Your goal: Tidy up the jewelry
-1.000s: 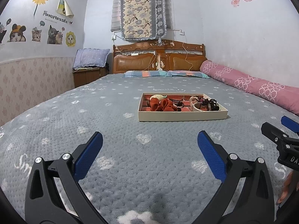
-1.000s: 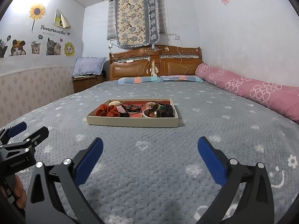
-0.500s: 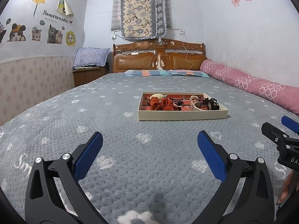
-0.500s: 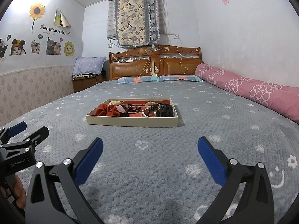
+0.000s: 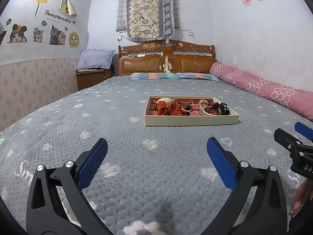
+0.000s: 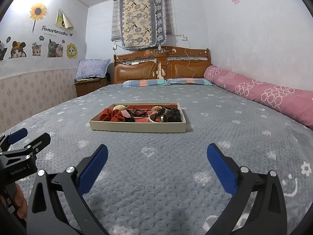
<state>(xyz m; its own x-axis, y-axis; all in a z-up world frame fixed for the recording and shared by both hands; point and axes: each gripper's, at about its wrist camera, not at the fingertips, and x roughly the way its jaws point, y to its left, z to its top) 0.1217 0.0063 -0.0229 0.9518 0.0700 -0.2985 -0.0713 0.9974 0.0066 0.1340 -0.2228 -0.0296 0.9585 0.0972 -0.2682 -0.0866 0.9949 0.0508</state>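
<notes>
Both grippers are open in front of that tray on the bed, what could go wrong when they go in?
The items in the tray lie piled together: the red scrunchie touches dark cords, so a grab may drag neighbours along. The tray sits on a soft blanket; pressing down could tip or slide it.

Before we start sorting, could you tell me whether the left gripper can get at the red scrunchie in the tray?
Probably yes: the left gripper is open, and only bare bedspread lies between it and the red scrunchie.

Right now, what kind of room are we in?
A bedroom, most likely: a large bed under a grey blanket, a wooden headboard with pillows, and cat stickers on the wall.
</notes>
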